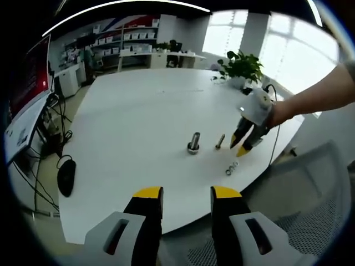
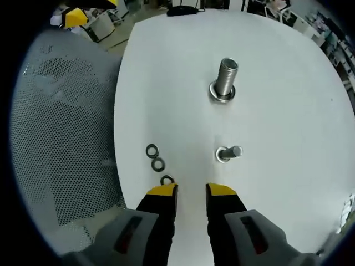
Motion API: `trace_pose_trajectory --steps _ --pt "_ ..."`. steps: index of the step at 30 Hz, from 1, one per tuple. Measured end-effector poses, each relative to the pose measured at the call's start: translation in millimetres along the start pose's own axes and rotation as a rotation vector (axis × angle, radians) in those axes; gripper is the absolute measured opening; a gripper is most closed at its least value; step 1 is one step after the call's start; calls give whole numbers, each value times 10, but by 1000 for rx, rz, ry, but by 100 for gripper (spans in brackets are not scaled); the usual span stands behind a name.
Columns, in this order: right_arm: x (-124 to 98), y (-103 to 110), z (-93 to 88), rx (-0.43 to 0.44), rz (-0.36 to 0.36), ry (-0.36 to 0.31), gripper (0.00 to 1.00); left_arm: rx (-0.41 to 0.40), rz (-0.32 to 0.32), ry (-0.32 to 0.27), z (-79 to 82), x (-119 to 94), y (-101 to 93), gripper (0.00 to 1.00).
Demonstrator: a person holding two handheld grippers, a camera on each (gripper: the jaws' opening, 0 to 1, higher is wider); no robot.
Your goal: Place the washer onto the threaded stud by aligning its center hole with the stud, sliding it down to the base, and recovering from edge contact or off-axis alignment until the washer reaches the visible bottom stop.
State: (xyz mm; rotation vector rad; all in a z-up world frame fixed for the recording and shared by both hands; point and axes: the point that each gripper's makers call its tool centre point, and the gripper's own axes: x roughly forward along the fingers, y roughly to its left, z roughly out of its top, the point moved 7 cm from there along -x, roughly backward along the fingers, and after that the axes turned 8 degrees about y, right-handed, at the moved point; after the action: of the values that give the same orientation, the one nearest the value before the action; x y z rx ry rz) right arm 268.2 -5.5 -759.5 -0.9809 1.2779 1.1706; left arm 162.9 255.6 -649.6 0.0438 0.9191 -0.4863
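Threaded stud (image 2: 224,80) upright on white tabletop (image 2: 277,138), axis vertical; smaller bolt (image 2: 229,153) beside it; washers (image 2: 156,158) flat near edge; right claw (image 2: 191,191) narrow gap, empty; left claw (image 1: 187,193) parted, empty

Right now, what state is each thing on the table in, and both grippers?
Large stud: upright on the table, nothing threaded on it.
Small bolt: standing on its head, bare.
Washers: three lying flat near the table edge, none picked up.
Left gripper: open, empty.
Right gripper: open, empty, above the table by the washers.
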Motion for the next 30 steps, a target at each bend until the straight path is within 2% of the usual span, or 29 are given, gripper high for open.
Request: trace_pose_trajectory --steps 3,6,8,12,13,16,18,21,23,24,26,30 --pt "35 129 9 23 17 16 23 -6 5 -2 -8 -11 11 32" --pt "73 243 37 62 13 12 23 -30 -29 -15 -7 -11 -6 33" --pt "92 274 45 93 7 14 23 -11 -44 -25 11 -13 -39 33" --pt "116 260 2 144 -7 50 22 4 -74 -45 36 -22 -86 33" --pt "117 238 -17 188 -16 55 22 5 -80 -42 31 -17 -87 33" --pt "103 186 27 263 -29 6 22 8 -93 -59 42 -33 -104 33" --pt "113 196 54 250 -40 26 22 16 -98 -61 44 -34 -117 33" --pt "131 218 20 161 -87 105 22 27 -104 -55 37 -29 -132 33" --pt "173 218 -16 208 -76 86 22 40 -108 -65 42 -43 -152 33" --pt "141 208 -19 265 -87 47 22 44 -107 -66 46 -42 -151 33" --pt "153 190 -30 351 -75 27 22 38 -118 -57 43 -27 -152 33" --pt "148 206 -25 257 -92 44 21 43 -116 -68 55 -34 -150 33"
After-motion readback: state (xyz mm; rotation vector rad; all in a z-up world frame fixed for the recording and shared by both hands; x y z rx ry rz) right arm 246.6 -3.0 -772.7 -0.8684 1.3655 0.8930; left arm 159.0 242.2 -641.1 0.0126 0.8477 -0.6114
